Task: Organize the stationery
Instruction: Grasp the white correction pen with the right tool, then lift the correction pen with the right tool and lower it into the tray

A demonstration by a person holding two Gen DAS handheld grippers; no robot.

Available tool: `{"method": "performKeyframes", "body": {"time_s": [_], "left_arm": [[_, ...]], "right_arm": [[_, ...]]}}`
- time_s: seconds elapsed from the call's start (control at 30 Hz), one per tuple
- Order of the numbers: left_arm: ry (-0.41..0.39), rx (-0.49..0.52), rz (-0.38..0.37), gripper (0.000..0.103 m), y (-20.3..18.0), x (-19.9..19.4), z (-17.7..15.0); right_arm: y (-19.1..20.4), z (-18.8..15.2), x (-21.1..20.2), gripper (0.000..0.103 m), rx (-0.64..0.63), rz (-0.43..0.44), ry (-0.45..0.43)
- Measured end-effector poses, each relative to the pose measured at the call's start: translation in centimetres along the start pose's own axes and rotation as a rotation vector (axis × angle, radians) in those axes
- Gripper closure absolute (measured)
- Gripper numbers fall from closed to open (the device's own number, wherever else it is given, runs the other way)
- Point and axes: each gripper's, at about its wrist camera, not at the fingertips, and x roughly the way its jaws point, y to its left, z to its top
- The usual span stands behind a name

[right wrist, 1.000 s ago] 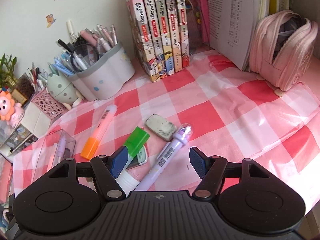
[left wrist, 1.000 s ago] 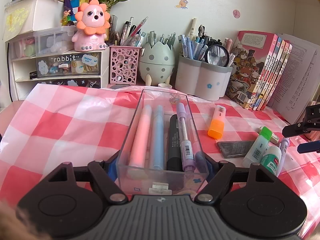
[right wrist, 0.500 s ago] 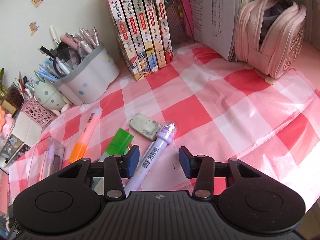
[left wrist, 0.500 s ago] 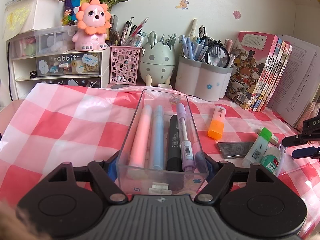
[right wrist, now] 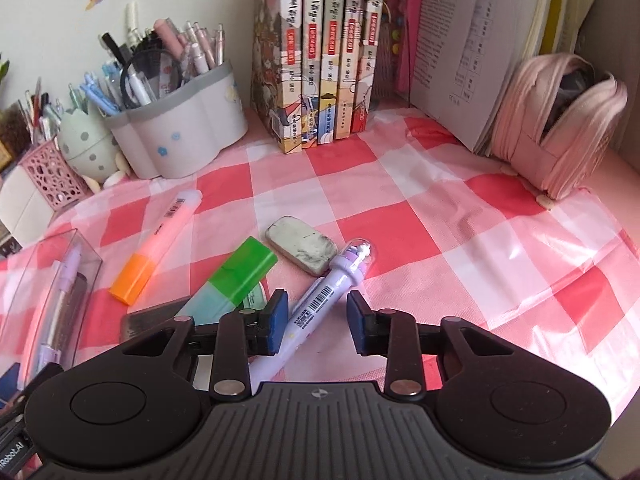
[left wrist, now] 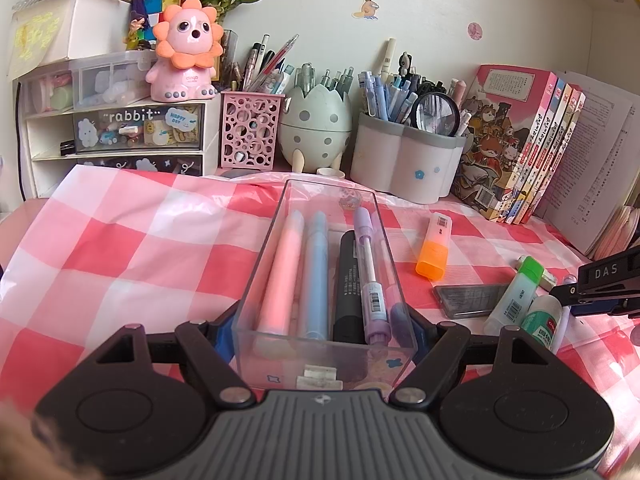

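My left gripper [left wrist: 324, 334] is shut on the near end of a clear plastic box [left wrist: 280, 364] that rests on the checked cloth. In the box lie a pink pen, a blue pen, a black marker and a purple pen. In the right wrist view my right gripper [right wrist: 317, 318] straddles a purple pen with a clear dome cap [right wrist: 340, 276], and its jaws are closing. The left pad is next to the barrel and a gap remains on the right. The right gripper's fingers [left wrist: 592, 298] show at the right edge of the left wrist view.
An orange highlighter [right wrist: 154, 248], a green-capped marker [right wrist: 236, 280], a grey eraser [right wrist: 302, 244], a dark flat case [left wrist: 468, 300] and a glue bottle [left wrist: 540, 320] lie near the purple pen. Pen holders [right wrist: 180, 140], books [right wrist: 320, 60] and a pink pouch [right wrist: 560, 140] line the back.
My right gripper has come down closer to the purple pen and its jaws have narrowed around it. The left gripper and the box have not moved.
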Motion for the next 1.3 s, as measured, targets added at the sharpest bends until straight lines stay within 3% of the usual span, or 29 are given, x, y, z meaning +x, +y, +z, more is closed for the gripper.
{"method": "performKeyframes", "body": {"time_s": [0.77, 1.13, 1.3], "left_arm": [[-0.003, -0.006, -0.002, 0.051, 0.0, 0.0, -0.1], [-0.003, -0.007, -0.002, 0.051, 0.1, 0.0, -0.1], [-0.003, -0.007, -0.002, 0.051, 0.1, 0.0, -0.1]], "right_arm": [[-0.1, -0.1, -0.3, 0.088, 0.016, 0.020, -0.009], [-2.8, 0.5, -0.2, 0.092, 0.180, 0.147, 0.042], [-3.3, 0.8, -0.6, 0.093, 0.203, 0.164, 0.030]]}}
